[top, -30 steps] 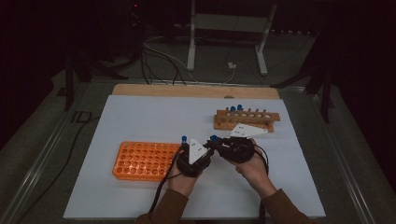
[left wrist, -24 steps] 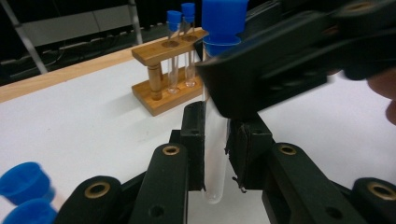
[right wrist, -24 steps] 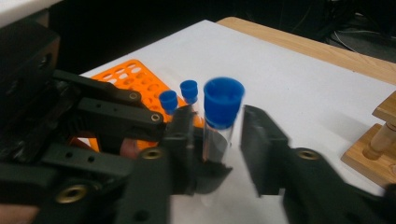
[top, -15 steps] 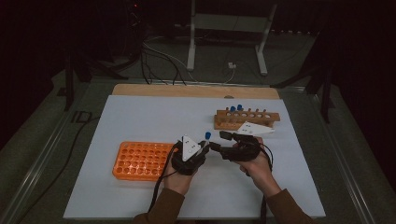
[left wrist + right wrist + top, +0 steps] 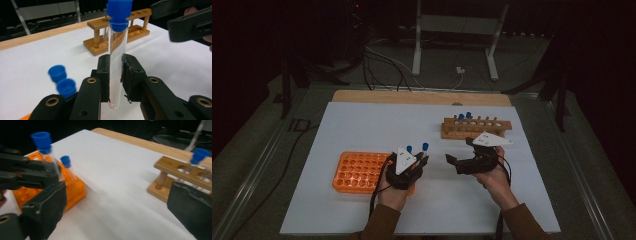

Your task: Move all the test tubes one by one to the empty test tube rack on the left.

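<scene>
My left gripper (image 5: 422,161) is shut on a clear test tube with a blue cap (image 5: 425,146), held upright over the right end of the orange rack (image 5: 357,172). In the left gripper view the tube (image 5: 116,50) stands clamped between both pads of the left gripper (image 5: 115,62). My right gripper (image 5: 460,151) sits a short way to its right. Its jaws have just been opening and now stand wide apart with nothing between them (image 5: 117,205). The right gripper view shows the left gripper (image 5: 53,171) with the capped tube (image 5: 41,140).
A wooden rack (image 5: 477,128) stands at the back right and holds two blue-capped tubes (image 5: 464,116). Capped tubes (image 5: 62,80) stand in the orange rack beside my left gripper. A white mat (image 5: 362,125) covers the table, and cables and a metal stand lie beyond it.
The right gripper has opened its jaws and drawn off to the right, away from the left gripper. The left gripper has shifted slightly left with the tube still in it.
</scene>
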Available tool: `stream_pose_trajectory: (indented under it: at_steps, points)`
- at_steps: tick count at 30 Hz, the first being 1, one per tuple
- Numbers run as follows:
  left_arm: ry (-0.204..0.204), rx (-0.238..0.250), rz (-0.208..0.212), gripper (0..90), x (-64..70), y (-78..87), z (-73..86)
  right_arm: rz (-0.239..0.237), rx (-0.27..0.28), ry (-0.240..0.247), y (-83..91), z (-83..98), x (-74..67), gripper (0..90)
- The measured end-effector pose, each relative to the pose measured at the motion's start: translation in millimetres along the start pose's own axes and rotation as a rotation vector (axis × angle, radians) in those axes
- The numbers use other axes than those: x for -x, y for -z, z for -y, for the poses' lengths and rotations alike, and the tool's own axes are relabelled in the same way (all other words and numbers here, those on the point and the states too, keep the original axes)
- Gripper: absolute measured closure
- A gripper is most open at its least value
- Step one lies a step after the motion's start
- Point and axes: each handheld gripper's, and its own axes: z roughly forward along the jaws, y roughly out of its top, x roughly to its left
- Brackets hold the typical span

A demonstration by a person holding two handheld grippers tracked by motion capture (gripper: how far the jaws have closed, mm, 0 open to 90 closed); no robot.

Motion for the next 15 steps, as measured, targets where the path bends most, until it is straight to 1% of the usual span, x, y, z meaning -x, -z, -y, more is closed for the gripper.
stream_pose_trajectory:
  at_steps: [6, 11, 15]
  points:
    - [0.010, -0.003, -0.005, 77.1, -8.3, 7.9, 3.7, 0.038, 0.002, -0.010, 5.1, 3.5, 6.7, 0.8]
    - [0.006, -0.002, -0.007, 77.1, -13.7, 14.2, 6.2, 0.043, 0.006, -0.021, 7.7, 6.1, 10.3, 0.8]
    - [0.005, 0.000, -0.021, 77.0, -17.8, 17.7, 10.1, 0.042, 0.007, -0.019, 8.1, 6.3, 10.6, 0.8]
